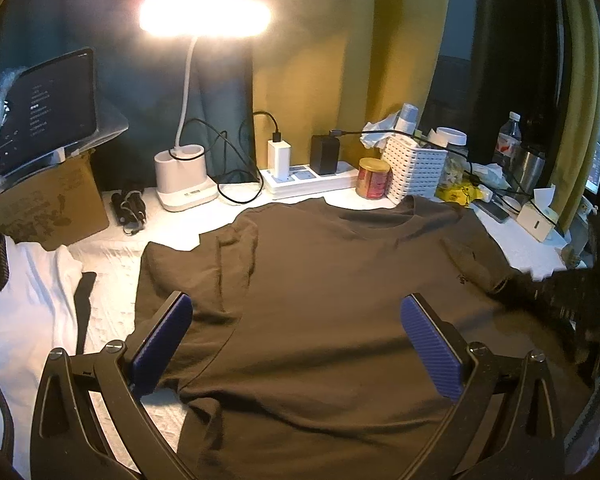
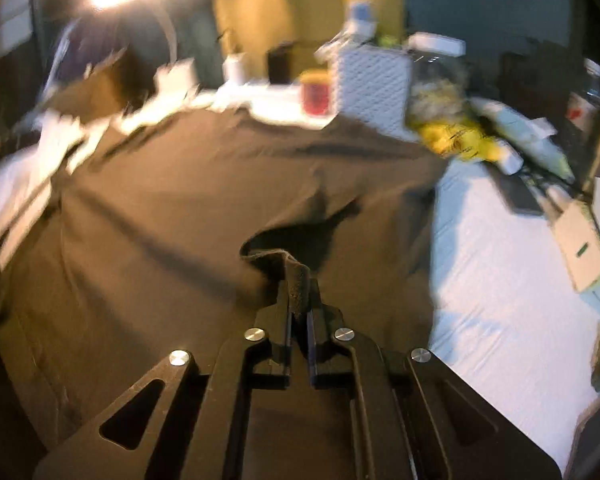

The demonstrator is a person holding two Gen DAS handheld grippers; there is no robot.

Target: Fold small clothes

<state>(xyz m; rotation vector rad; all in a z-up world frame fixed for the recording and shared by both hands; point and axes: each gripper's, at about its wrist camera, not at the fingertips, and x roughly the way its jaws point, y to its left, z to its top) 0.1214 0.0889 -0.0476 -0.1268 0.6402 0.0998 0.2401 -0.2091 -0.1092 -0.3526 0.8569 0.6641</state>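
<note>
A dark brown T-shirt [image 1: 332, 280] lies spread flat on the white-covered counter [image 1: 112, 304], its neckline toward the far clutter and its body reaching to the near edge. The left sleeve is folded in over the chest, making a vertical crease.

The left claw [image 1: 296, 340] hovers over the lower part of the shirt, released: its 2 blue ribbed pads [image 1: 162, 340] stand wide apart with only flat cloth showing between them, and neither pad presses on it.

The right claw [image 2: 299, 280] is clenched on a bunched edge of the T-shirt [image 2: 180, 208], at the shirt's right side; a pinched ridge of fabric rises between its narrowed fingers, and a dark shadow lies under the lifted cloth. This view is blurred.

Along the far edge stand a lit desk lamp [image 1: 204, 16], a white power strip [image 1: 312, 180] with chargers, a red-labelled jar [image 1: 374, 178] and a white perforated basket [image 1: 414, 170]. A tablet [image 1: 44, 108] sits propped on a cardboard box [image 1: 48, 208] at left.
</note>
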